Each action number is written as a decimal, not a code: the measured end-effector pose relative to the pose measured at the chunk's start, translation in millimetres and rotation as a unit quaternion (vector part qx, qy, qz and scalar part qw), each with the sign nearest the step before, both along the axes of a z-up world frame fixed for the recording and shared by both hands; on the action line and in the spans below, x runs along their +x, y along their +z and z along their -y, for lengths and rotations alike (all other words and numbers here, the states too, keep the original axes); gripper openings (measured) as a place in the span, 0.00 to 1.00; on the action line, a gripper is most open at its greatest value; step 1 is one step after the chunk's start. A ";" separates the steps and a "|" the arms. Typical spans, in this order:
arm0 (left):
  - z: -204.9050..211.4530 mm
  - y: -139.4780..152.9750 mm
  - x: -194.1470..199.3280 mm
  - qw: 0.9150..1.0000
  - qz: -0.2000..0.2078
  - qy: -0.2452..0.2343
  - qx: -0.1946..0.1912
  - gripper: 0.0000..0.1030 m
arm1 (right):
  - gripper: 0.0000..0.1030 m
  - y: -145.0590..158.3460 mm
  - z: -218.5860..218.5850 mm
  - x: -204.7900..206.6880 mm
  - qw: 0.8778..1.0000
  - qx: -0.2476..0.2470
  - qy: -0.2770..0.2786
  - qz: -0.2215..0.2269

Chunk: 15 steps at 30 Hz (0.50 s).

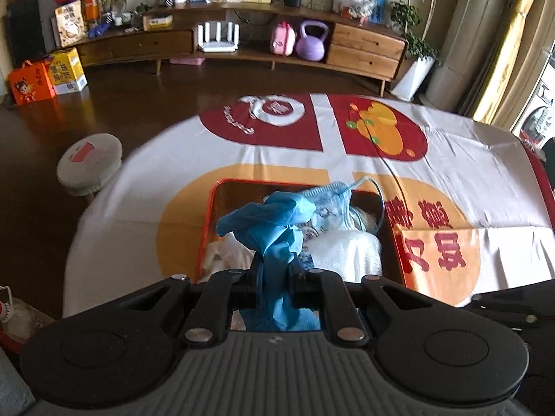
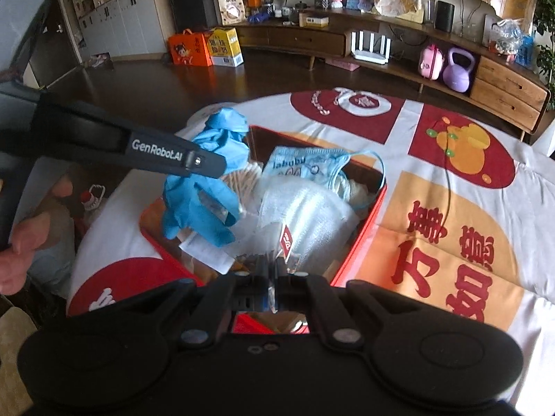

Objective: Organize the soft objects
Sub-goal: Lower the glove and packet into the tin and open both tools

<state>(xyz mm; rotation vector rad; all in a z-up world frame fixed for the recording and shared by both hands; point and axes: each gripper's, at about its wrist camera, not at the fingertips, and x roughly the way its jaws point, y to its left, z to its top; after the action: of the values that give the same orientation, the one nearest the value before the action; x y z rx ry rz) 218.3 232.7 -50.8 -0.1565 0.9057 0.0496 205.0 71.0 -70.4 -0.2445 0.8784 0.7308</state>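
Observation:
A red box (image 1: 207,228) stands on the table with soft items inside: a white towel (image 1: 347,249) and a light blue printed mask (image 1: 329,201). My left gripper (image 1: 275,265) is shut on a crumpled blue glove (image 1: 267,218) and holds it over the box's left part. In the right wrist view the left gripper (image 2: 208,165) reaches in from the left, the blue glove (image 2: 204,180) hanging from it above the red box (image 2: 364,228). My right gripper (image 2: 274,270) is shut on the clear plastic wrap of a white cloth pack (image 2: 305,215) with a red tag, lying in the box beside the mask (image 2: 305,166).
A printed red, orange and white cloth (image 1: 433,187) covers the table, with a thin black cable (image 1: 385,159) across it. A round stool (image 1: 90,163) stands left of the table. A long wooden cabinet (image 1: 364,48) lines the far wall. A person's hand (image 2: 20,242) shows at the left edge.

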 end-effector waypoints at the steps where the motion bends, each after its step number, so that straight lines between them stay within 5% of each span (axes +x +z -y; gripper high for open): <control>1: 1.7 -2.9 1.7 1.000 -0.003 -0.003 0.000 0.12 | 0.02 -6.4 -2.0 3.8 1.000 -0.005 -0.003 -0.006; 15: 4.0 -29.4 10.5 1.000 -0.025 -0.007 -0.007 0.12 | 0.11 -27.2 -9.7 16.8 1.000 -0.013 -0.010 -0.020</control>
<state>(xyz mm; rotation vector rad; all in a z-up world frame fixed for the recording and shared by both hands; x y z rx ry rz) 228.8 228.8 -80.2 -0.1631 0.9568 0.0343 221.8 80.7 -97.6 -0.2447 0.9274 0.7072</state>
